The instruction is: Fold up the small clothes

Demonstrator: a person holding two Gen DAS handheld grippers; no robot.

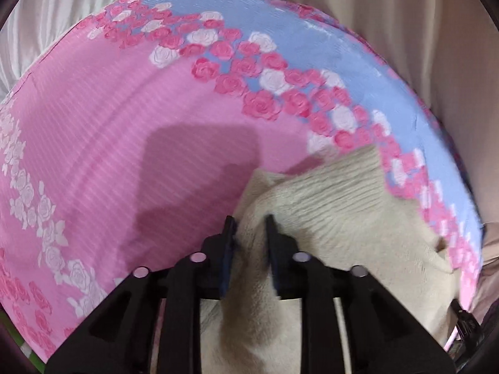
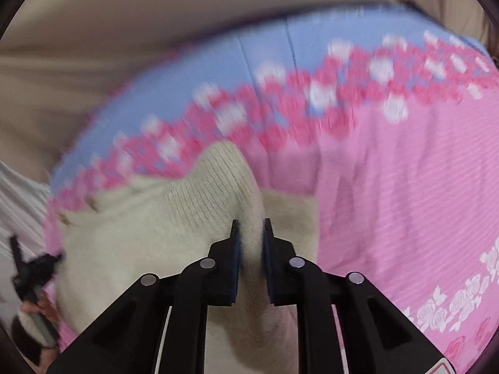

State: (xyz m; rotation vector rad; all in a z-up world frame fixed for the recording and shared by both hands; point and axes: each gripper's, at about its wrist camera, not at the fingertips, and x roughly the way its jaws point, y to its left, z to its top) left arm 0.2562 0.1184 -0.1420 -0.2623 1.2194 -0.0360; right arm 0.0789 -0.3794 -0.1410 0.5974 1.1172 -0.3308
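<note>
A cream knitted garment (image 1: pixel 336 215) lies on a pink and blue rose-print bedsheet (image 1: pixel 103 143). My left gripper (image 1: pixel 249 222) is shut on a bunched fold of the garment, with cloth between its blue pads. In the right wrist view the same cream knit (image 2: pixel 156 227) spreads to the left, and my right gripper (image 2: pixel 251 227) is shut on a raised fold of it. The left gripper (image 2: pixel 28 277) shows at the left edge of that view, blurred. The garment's full shape is hidden.
The bedsheet (image 2: pixel 405 187) covers a bed with a blue band and rose border along its far edge. Beige curtain-like fabric (image 1: pixel 421 31) hangs beyond the bed. White pleated cloth (image 1: pixel 46 15) sits at the upper left.
</note>
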